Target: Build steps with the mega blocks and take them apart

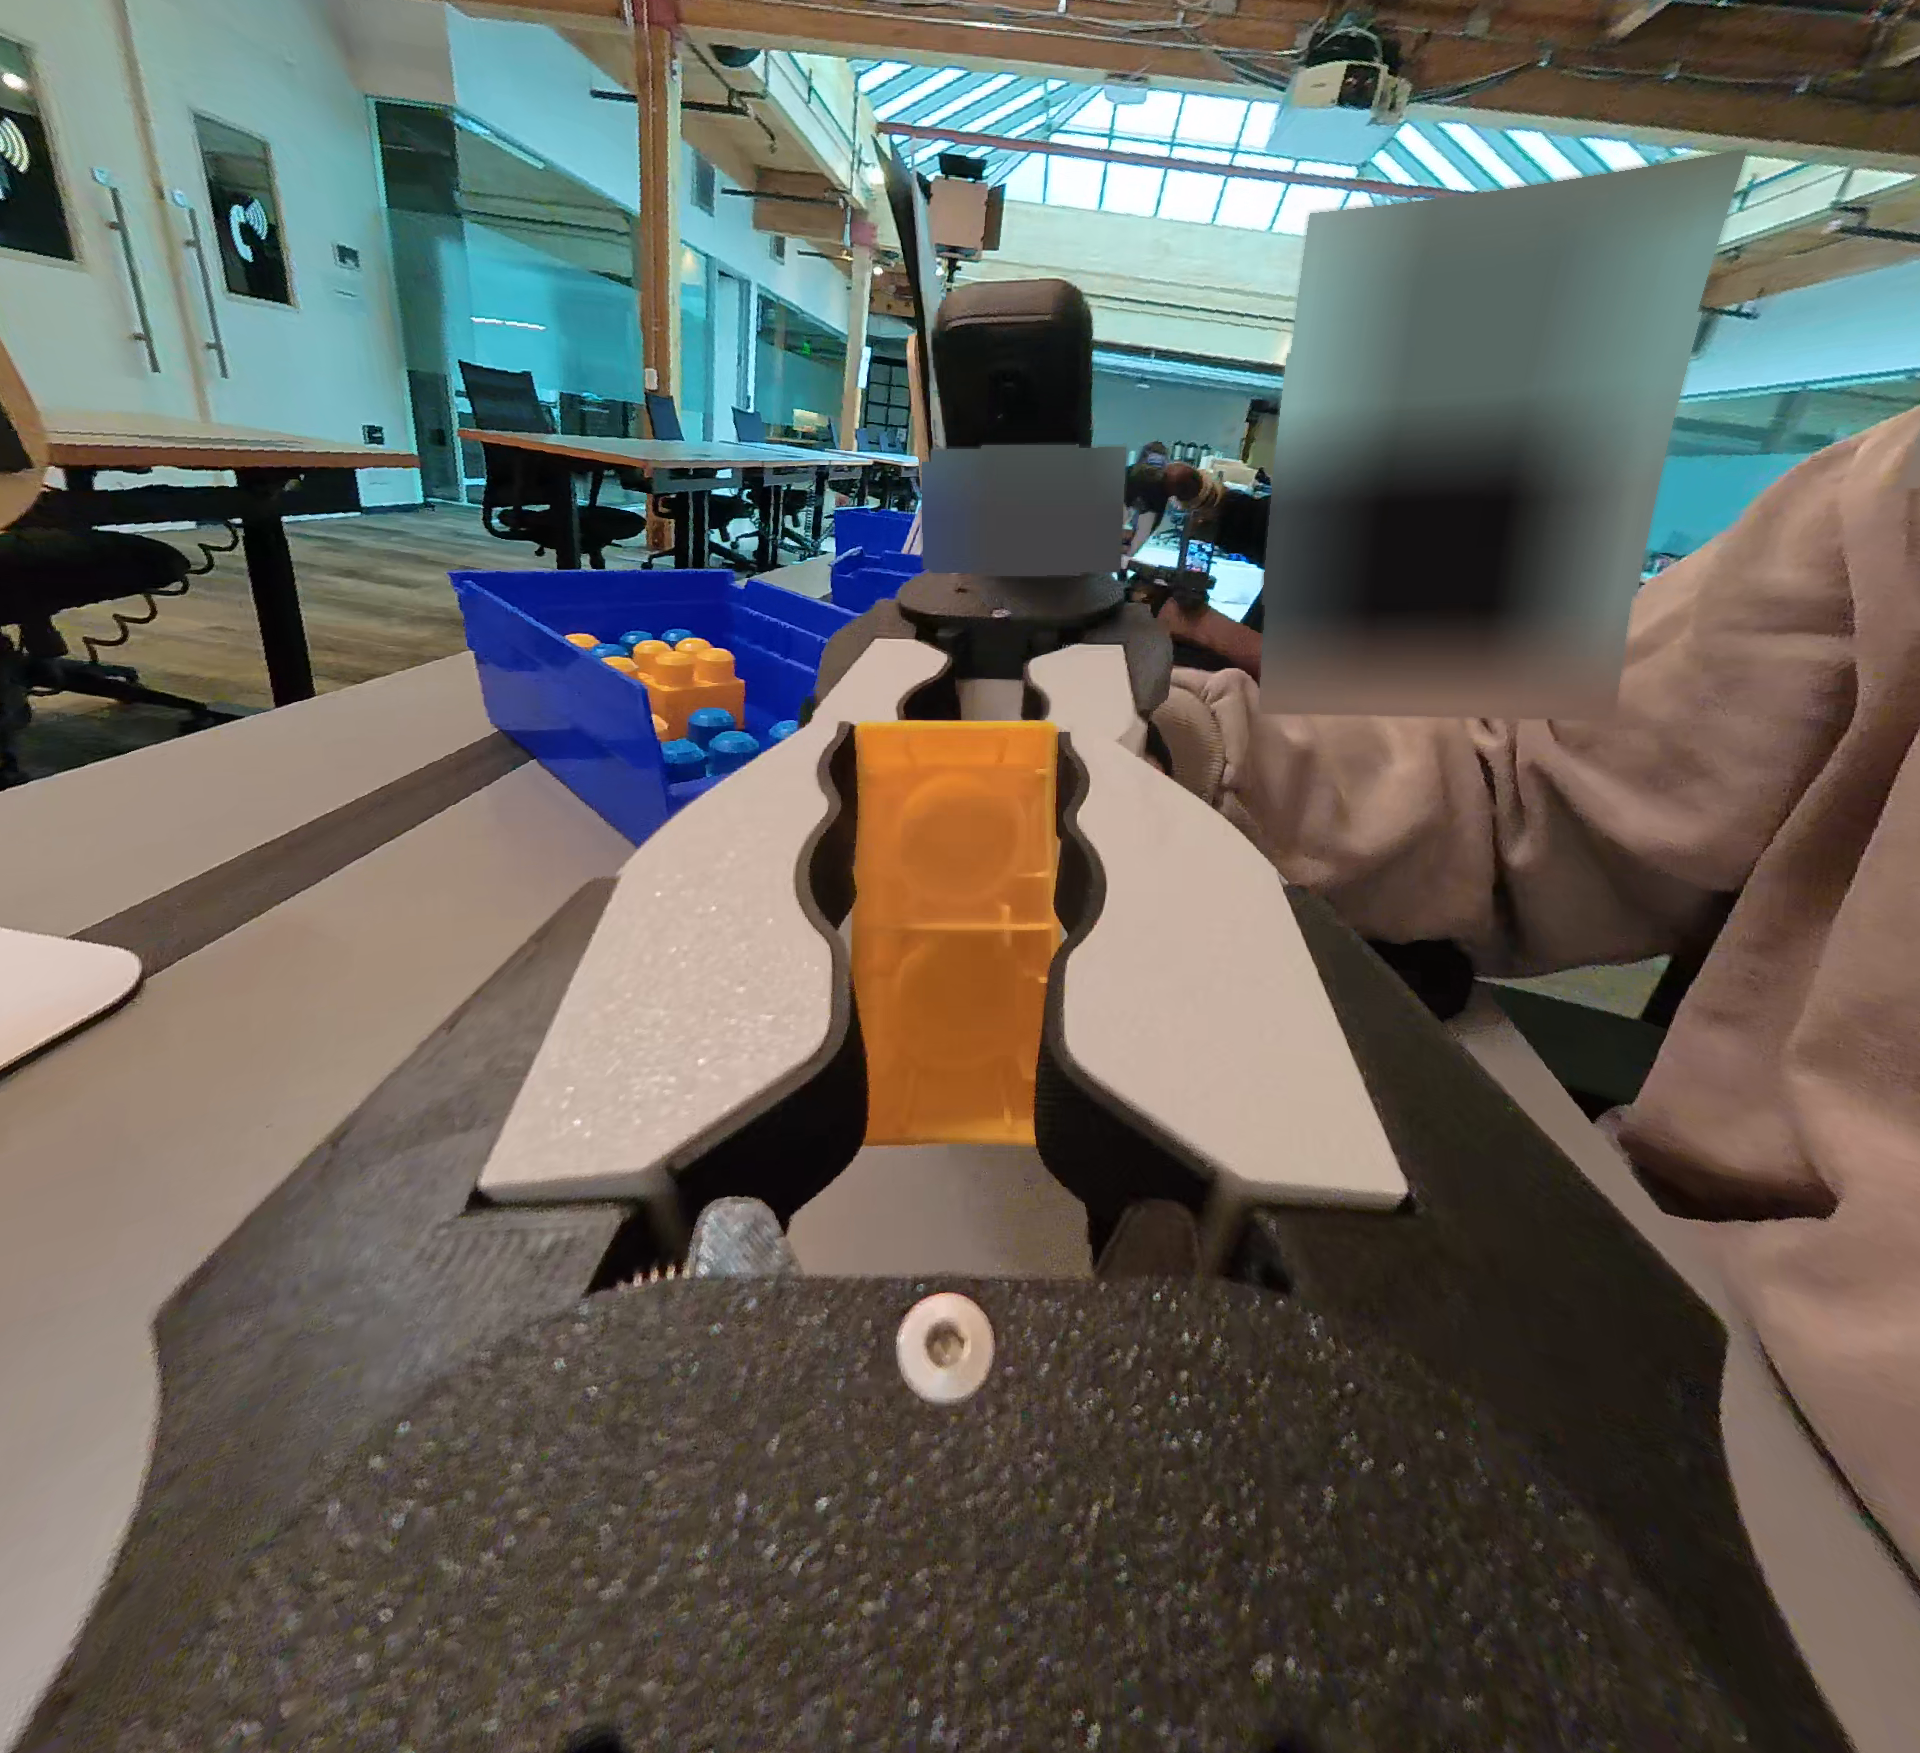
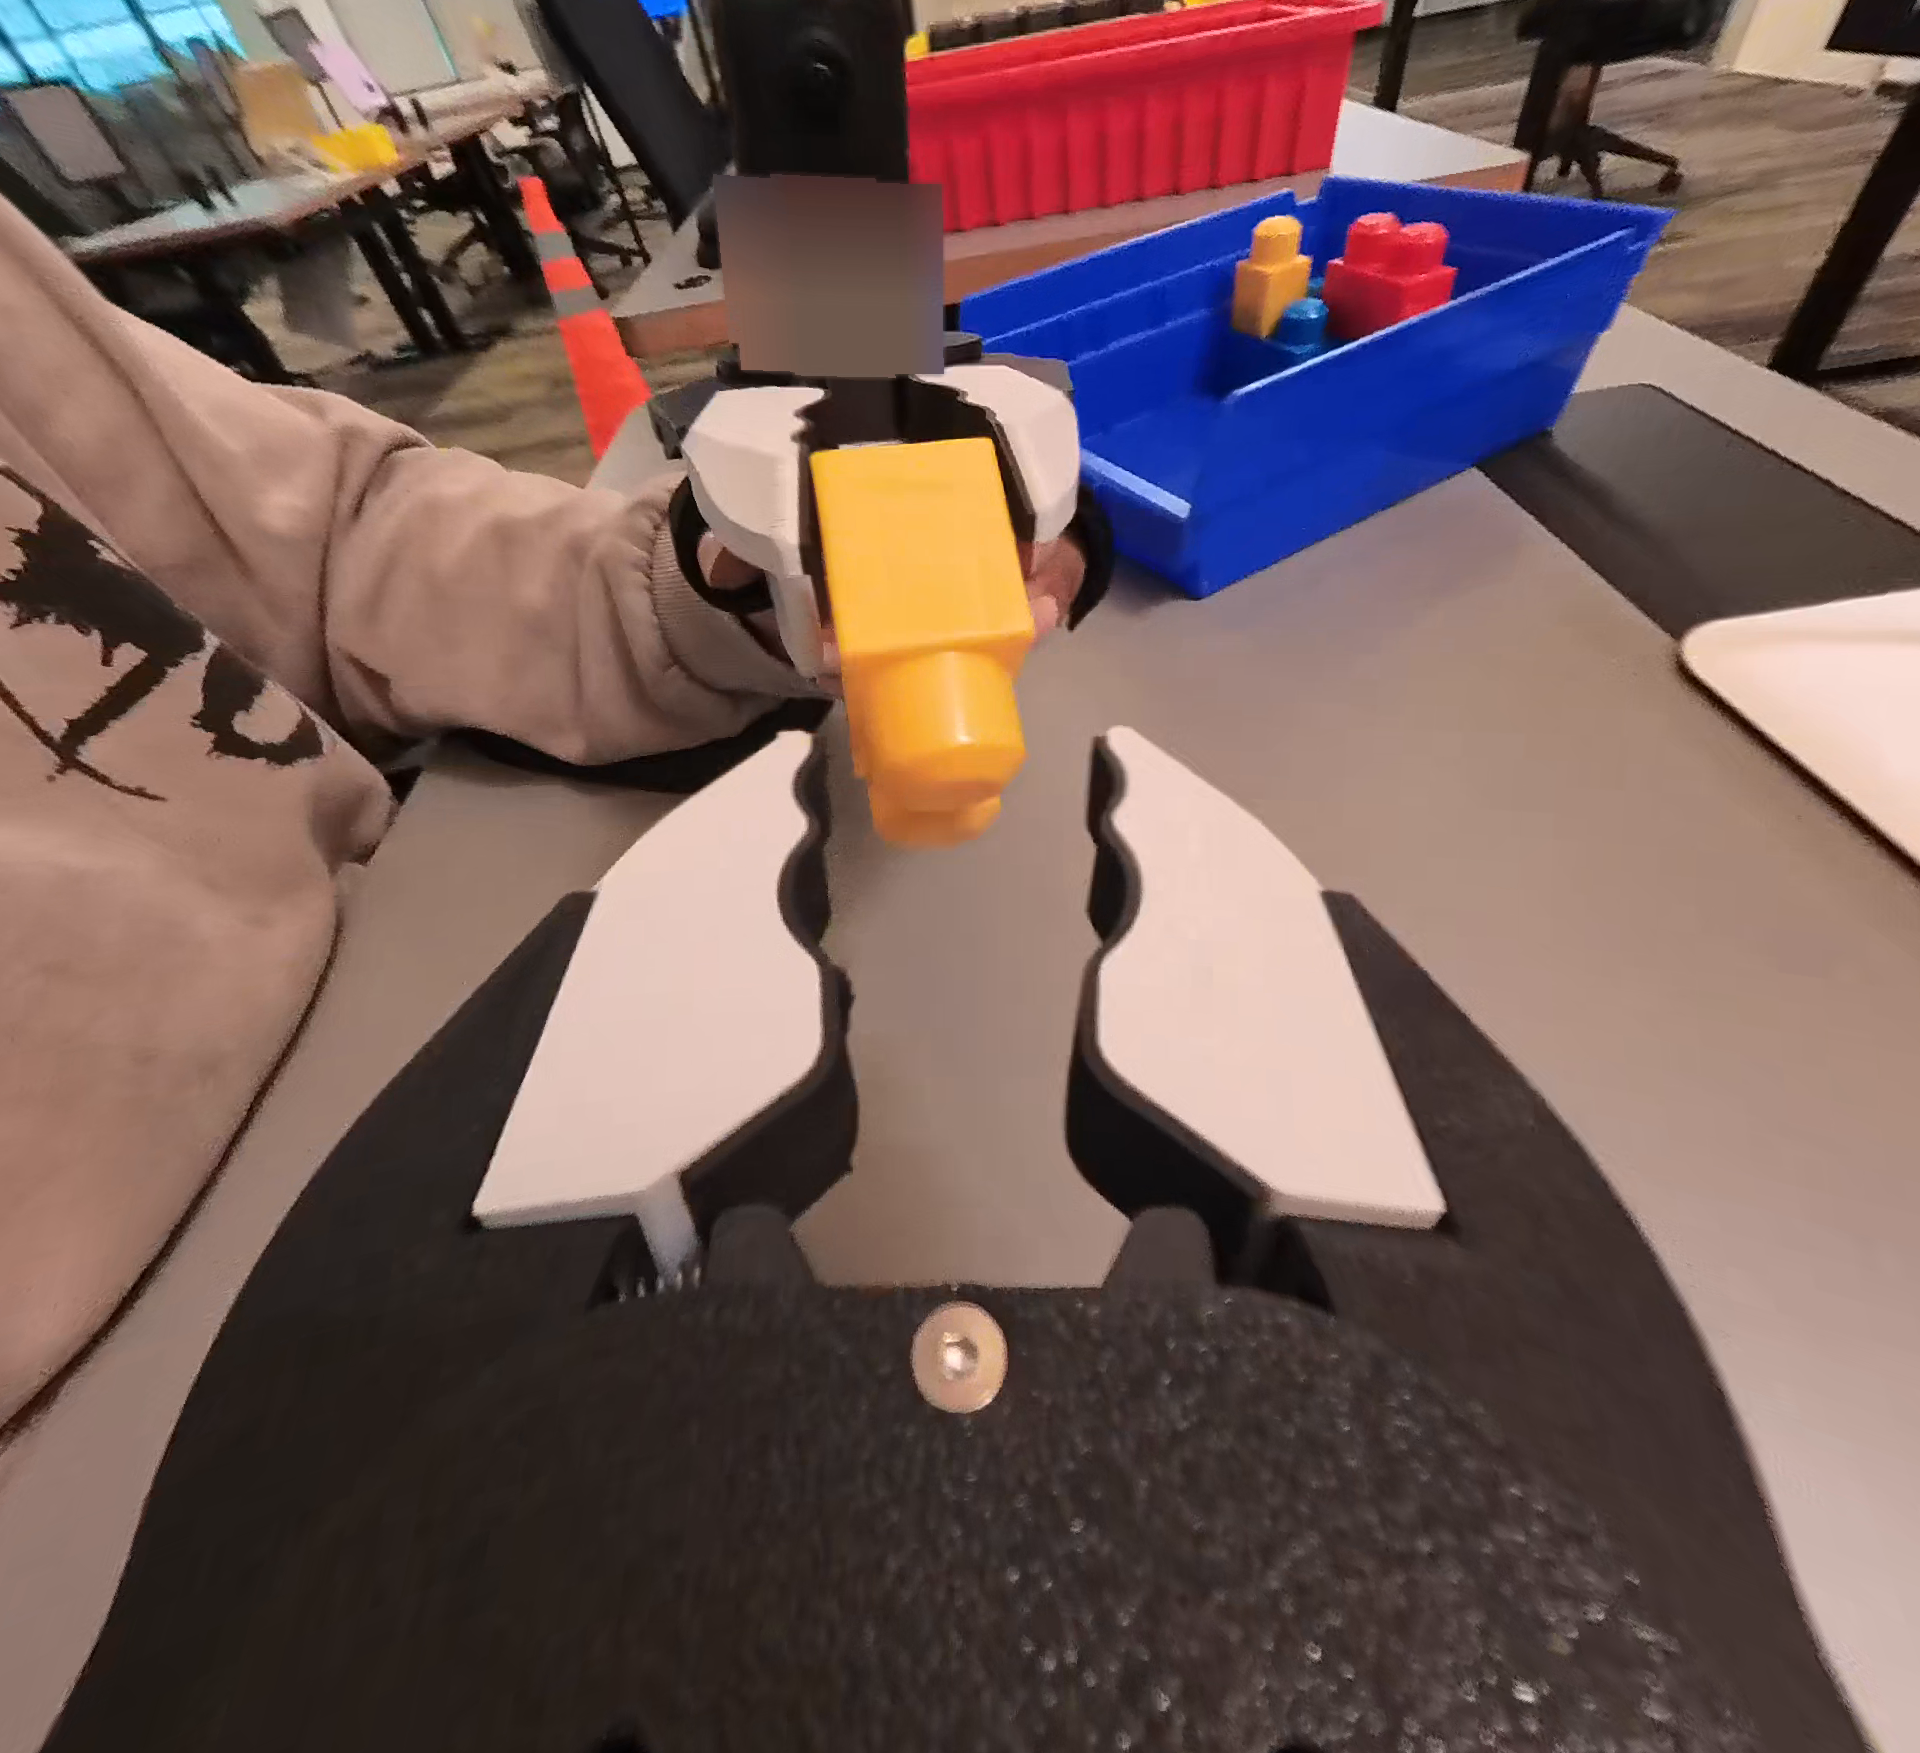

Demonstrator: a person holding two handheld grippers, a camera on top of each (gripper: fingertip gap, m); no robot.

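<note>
My left gripper (image 1: 971,695) is shut on a yellow two-stud block (image 1: 951,934), whose hollow underside faces the left wrist camera. In the right wrist view this left gripper (image 2: 894,498) holds the yellow block (image 2: 914,581) above the grey table (image 2: 1403,820), studs pointing at my right gripper. My right gripper (image 2: 956,747) is open and empty. Its fingertips (image 2: 1127,768) sit on either side of the block's front stud without touching it. A blue bin (image 2: 1351,456) holds yellow (image 2: 1273,275), red (image 2: 1392,269) and blue (image 2: 1299,327) blocks.
In the left wrist view, a blue bin (image 1: 561,695) at the back left holds orange and blue blocks. A red bin (image 2: 1122,114) stands behind the table. A white flat item (image 2: 1818,695) lies at the right edge. A person's beige sleeve (image 2: 416,560) rests at the left. Less than 4 cm separates the two grippers' tips. From the right gripper's tips to the white flat item (image 2: 1818,695) is close to 30 centimetres.
</note>
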